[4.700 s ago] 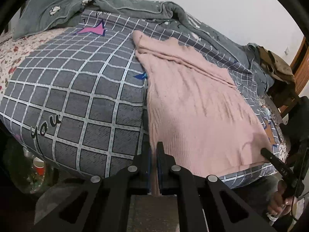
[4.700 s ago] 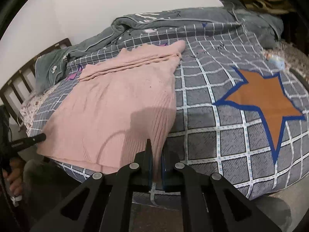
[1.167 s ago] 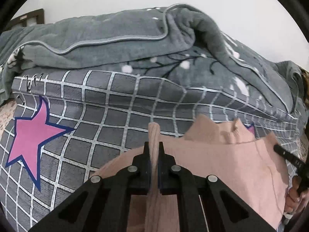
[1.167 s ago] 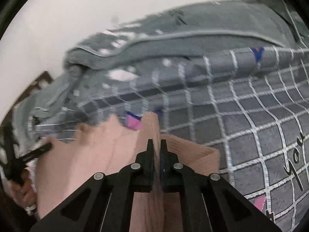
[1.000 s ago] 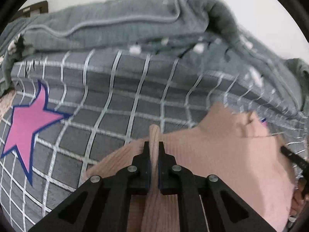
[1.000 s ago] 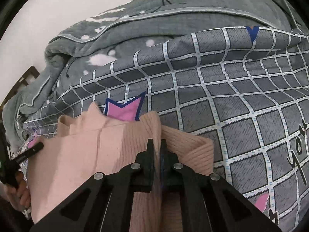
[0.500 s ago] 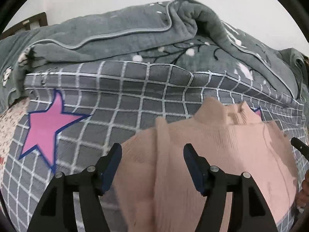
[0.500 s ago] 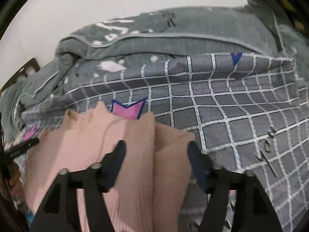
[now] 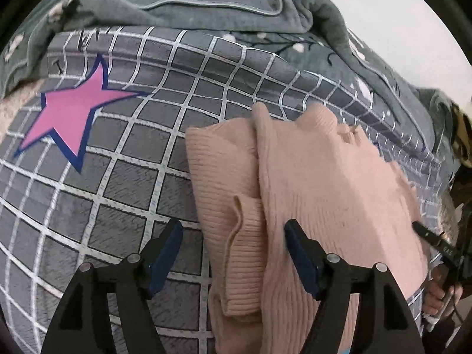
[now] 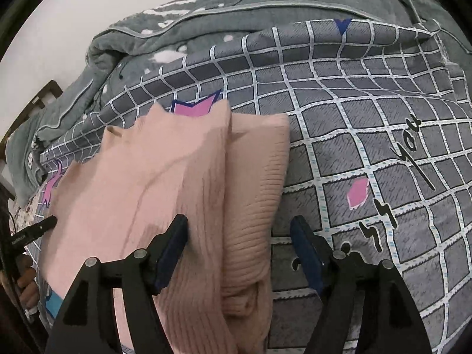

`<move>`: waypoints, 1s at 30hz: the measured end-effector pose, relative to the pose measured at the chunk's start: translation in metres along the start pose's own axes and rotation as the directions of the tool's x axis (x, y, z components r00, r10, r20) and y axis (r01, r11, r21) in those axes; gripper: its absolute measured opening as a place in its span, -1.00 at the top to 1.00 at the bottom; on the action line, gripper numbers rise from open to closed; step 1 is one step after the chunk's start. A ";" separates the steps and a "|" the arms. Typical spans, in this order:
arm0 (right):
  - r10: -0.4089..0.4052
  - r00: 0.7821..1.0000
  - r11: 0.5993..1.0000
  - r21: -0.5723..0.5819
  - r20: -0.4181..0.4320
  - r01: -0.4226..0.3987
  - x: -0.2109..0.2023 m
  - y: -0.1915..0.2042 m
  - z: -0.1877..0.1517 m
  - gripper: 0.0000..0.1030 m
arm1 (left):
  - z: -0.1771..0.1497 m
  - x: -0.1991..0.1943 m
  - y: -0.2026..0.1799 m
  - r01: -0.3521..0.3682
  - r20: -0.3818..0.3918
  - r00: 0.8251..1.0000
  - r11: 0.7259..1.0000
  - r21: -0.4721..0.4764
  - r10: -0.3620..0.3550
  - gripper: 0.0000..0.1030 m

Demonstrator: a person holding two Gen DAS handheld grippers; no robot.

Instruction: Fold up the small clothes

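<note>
A pink knit sweater point(image 9: 324, 183) lies folded over on itself on the grey checked bedspread point(image 9: 132, 177). Its ribbed lower layer sticks out at the left edge. My left gripper point(image 9: 233, 236) is open and empty, with its jaws wide apart just above the sweater's left edge. In the right wrist view the same sweater point(image 10: 165, 177) lies with its ribbed layer at the right edge. My right gripper point(image 10: 239, 233) is open and empty, jaws wide over that right edge.
A rumpled grey blanket point(image 9: 206, 8) is heaped along the far side of the bed by the white wall. A pink star point(image 9: 70, 115) is printed on the spread at the left. A wooden bed frame point(image 10: 26, 112) shows at the far left of the right wrist view.
Both grippers carried the sweater's near edge over to the far edge, then opened and let it go. They have since pulled back a little.
</note>
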State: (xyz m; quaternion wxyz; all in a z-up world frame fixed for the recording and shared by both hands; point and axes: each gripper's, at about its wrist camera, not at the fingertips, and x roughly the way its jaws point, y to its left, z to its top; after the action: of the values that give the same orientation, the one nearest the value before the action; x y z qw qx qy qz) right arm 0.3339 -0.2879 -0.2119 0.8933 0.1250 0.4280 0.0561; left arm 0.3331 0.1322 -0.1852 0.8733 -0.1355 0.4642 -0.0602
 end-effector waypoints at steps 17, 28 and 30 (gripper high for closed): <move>0.099 0.995 0.995 -0.024 0.018 -0.098 0.009 0.007 0.012 0.62 | 0.018 0.001 -0.012 0.101 0.028 0.995 0.992 -0.076 -0.099 0.58; 0.113 0.972 0.989 -0.118 0.205 -0.090 -0.107 0.053 0.003 0.66 | 0.008 -0.107 -0.064 0.117 0.149 0.982 0.993 0.026 -0.120 0.59; 0.114 0.965 0.986 -0.147 0.237 -0.080 -0.134 0.063 -0.005 0.67 | 0.000 -0.123 -0.069 0.120 0.160 0.979 0.992 0.032 -0.124 0.59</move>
State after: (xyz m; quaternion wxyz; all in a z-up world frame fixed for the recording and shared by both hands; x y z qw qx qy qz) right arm 0.2465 -0.2545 -0.0970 0.9419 0.0903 0.3031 0.1130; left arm 0.2654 0.0948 -0.0670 0.9041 -0.1585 0.3821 -0.1076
